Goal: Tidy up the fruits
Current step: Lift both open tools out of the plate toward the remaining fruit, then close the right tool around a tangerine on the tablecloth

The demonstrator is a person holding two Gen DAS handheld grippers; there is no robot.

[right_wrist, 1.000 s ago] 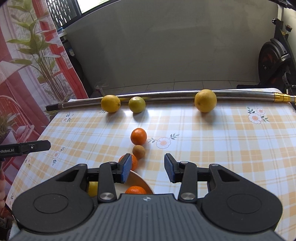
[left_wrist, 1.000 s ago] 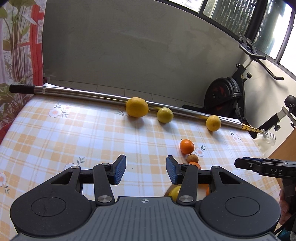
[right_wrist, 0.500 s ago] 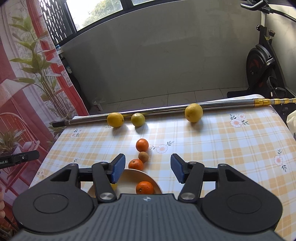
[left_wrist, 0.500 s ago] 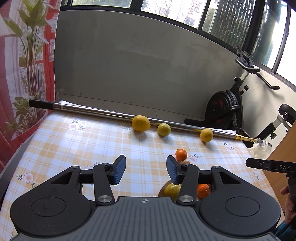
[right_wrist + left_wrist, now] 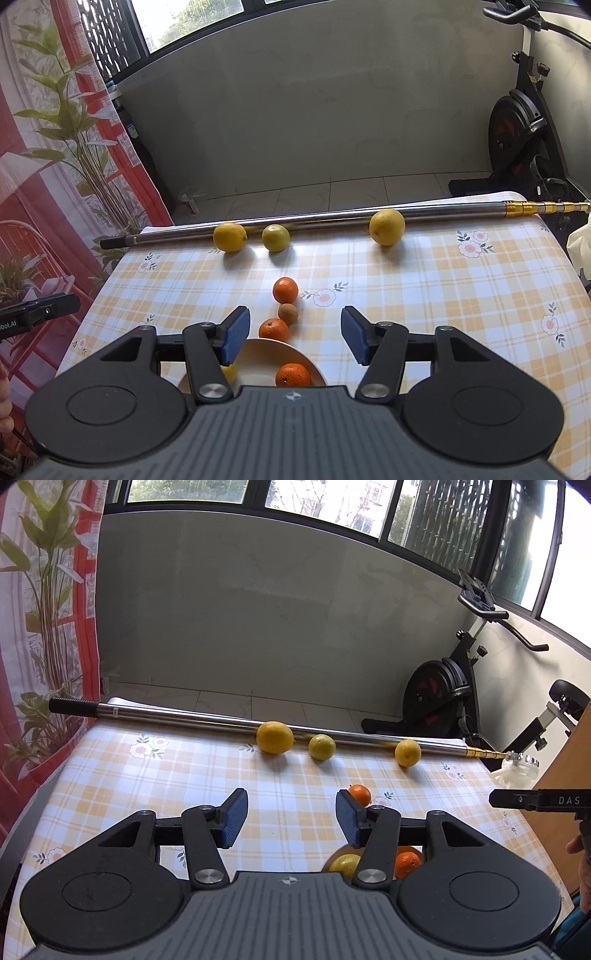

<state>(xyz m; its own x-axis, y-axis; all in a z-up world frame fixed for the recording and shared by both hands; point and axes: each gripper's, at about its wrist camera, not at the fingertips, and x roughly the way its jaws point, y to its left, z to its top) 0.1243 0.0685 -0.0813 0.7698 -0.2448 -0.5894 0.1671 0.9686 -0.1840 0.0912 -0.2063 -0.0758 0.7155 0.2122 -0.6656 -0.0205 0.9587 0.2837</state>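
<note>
The right gripper [image 5: 291, 339] hangs above the near edge of the table with its blue-padded jaws spread wide and nothing between them, and right under it sits the white bowl [image 5: 258, 354], already carrying a mandarin [image 5: 293, 374] and a yellow fruit [image 5: 229, 372] half hidden behind the left finger. Just past the bowl's far rim there's a second mandarin [image 5: 273, 329], touching or nearly touching the rim, then a small brown fruit [image 5: 288, 314] just beside it, possibly a longan, and a third mandarin [image 5: 285, 290] a little farther out. Along the back, three lemons rest against the metal pole [image 5: 332, 218]: a left lemon [image 5: 229, 237], a greener lemon [image 5: 275, 237] close by, and a right lemon [image 5: 387, 227] well apart from them. Over on the other side, the left gripper [image 5: 291, 821] is also gaping and empty, held off the checked tablecloth [image 5: 147, 775], with the bowl partly hidden behind its right finger. By the look of it the sorting is partly done, two fruits in and six still loose. The likely next pick is the mandarin at the rim, and that calls for a short drop forward with the jaws straddling it, taking care not to nudge the brown fruit or the bowl.
</note>
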